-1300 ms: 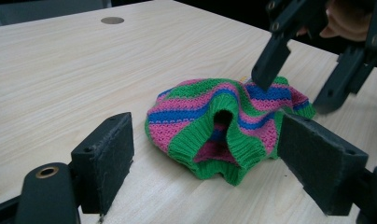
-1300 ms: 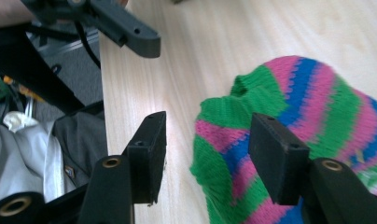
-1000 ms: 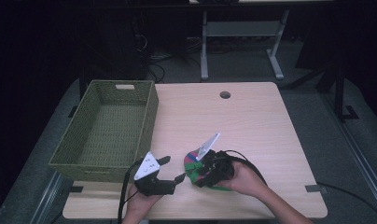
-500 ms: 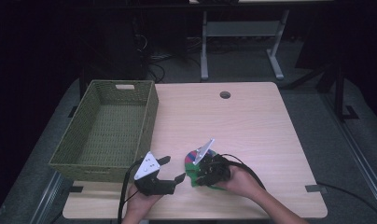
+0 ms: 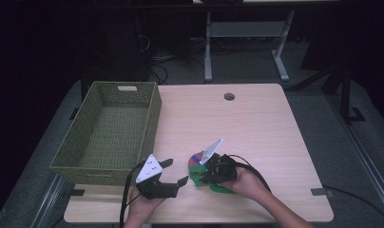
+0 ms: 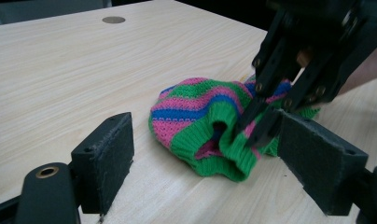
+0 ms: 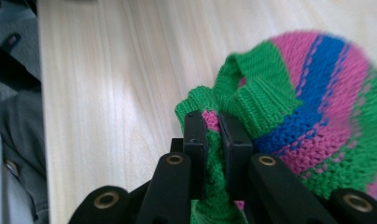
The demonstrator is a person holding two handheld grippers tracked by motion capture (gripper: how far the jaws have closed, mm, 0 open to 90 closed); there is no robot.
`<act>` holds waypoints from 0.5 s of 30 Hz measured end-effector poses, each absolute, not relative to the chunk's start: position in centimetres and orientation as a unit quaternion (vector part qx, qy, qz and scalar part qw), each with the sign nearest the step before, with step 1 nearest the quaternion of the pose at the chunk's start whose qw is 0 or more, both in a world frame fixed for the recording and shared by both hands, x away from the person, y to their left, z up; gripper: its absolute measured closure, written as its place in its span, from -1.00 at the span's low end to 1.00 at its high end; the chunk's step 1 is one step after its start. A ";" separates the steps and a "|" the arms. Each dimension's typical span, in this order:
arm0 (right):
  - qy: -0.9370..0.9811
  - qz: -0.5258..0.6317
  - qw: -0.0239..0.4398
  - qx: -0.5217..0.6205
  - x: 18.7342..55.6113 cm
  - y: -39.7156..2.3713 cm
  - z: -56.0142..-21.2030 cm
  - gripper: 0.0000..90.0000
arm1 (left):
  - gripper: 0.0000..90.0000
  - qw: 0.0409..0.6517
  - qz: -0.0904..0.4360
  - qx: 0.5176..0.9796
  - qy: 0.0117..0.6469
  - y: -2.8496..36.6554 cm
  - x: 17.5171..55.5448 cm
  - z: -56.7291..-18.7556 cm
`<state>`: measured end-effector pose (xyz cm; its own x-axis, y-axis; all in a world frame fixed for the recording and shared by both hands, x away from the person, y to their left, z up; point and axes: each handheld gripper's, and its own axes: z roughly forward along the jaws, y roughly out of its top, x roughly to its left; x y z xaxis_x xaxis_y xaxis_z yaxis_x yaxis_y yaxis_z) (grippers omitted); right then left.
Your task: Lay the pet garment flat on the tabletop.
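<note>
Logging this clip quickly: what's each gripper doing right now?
Left gripper: open, holding nothing.
Right gripper: just closed, shut on the green rim of the striped knit hat.

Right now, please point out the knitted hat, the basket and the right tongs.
knitted hat (image 6: 196, 109): left gripper view, striped crown.
basket (image 5: 154, 111): high view, right wall.
right tongs (image 7: 213, 122): right gripper view, between the tips, shut on the hat's green rim.

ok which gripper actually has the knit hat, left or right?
The right gripper: its fingers have just closed, pinching the striped knit hat's green cuff. The left gripper stands open beside it, holding nothing.
</note>
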<state>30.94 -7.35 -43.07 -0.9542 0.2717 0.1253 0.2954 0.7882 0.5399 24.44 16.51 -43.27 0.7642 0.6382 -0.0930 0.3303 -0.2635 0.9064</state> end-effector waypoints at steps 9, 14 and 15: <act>-0.926 -0.340 0.016 -0.164 31.2 -9.1 -40.0 0.85 | -0.59 0.521 0.145 0.782 0.310 16.4 24.3 -43.3; -0.918 -0.358 0.007 -0.172 31.4 -10.3 -38.5 0.85 | -0.59 0.522 0.141 0.783 0.309 16.2 24.4 -43.3; -0.918 -0.358 0.007 -0.172 31.4 -10.3 -38.5 0.85 | -0.59 0.522 0.141 0.783 0.309 16.2 24.4 -43.3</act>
<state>31.39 -10.29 -38.55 -0.9406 0.3106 0.1369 0.3213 0.6847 0.6542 24.41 16.19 -43.33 0.7697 0.6301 -0.1026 0.3367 -0.2641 0.9038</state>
